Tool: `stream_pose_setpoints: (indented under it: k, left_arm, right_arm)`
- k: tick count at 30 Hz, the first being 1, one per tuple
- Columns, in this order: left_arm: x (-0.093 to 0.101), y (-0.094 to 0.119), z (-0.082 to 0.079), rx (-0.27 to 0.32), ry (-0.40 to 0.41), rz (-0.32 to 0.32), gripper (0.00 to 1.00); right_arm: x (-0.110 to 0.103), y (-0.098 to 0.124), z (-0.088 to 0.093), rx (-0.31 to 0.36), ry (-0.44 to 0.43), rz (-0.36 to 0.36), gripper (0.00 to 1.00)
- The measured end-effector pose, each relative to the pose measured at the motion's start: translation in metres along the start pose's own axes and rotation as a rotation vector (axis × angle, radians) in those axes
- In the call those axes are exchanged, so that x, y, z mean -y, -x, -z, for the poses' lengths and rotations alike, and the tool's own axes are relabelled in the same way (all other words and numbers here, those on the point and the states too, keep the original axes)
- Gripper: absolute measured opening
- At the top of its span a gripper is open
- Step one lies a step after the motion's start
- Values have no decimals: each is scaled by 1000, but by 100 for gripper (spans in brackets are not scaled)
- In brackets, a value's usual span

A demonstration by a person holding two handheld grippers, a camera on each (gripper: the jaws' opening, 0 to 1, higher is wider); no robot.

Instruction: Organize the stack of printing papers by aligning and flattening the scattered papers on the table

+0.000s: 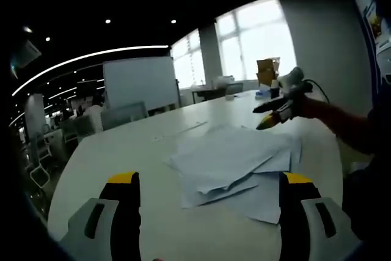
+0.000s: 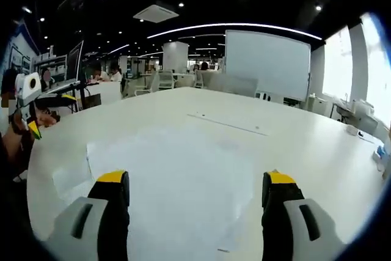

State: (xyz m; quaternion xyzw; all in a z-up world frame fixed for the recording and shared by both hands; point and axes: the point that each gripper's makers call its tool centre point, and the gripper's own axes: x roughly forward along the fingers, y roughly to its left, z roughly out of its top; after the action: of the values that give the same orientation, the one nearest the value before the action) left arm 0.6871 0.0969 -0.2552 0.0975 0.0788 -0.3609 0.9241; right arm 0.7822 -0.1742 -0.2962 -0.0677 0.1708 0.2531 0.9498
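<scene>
1. On the white table point(image 1: 153, 151), in the left gripper view, a loose pile of printing papers point(image 1: 235, 166) lies fanned out and overlapping, with corners jutting at different angles, just ahead of the left gripper point(image 1: 208, 191).
2. That left gripper has its yellow-tipped jaws spread wide, with nothing between them; the near edge of the pile lies between the jaw tips and partly behind the right-hand one.
3. Beyond the pile, the right gripper point(image 1: 272, 114) enters from the right of the same view, carried by a person's hand and dark sleeve point(image 1: 351, 129). It hangs above the table past the far edge of the papers; whether its jaws are spread cannot be told from here.
4. Seen from its own view, the right gripper point(image 2: 195, 191) has its jaws wide apart and holds nothing. White sheets point(image 2: 177, 181) lie flat on the table point(image 2: 293, 132) below and between the jaws, hard to tell from the tabletop.
5. At the left edge of the right gripper view the left gripper point(image 2: 30, 120) shows, held by a hand.
6. Behind the table stand a whiteboard point(image 2: 269, 59), chairs and bright windows point(image 1: 256, 38); a cardboard box point(image 1: 267, 71) stands at the table's far end.
</scene>
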Motion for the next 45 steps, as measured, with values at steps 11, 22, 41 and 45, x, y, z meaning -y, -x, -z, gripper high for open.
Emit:
stream_pose_setpoints:
  k: [11,22,41,45]
  left_arm:
    - [1,-2,0,-3,-1,5,97]
    - [0,-2,-1,6,-3,0,97]
    - [6,-4,-1,3,-4,11,97]
    - [7,-5,-2,4,-5,13,97]
  right_arm:
    - [3,-7,6,-11,-16,0,85]
    - [10,-14,12,-19,-34,9,84]
    - [23,-24,19,-41,-59,29,84]
    - [27,-26,22,-51,-66,37,83]
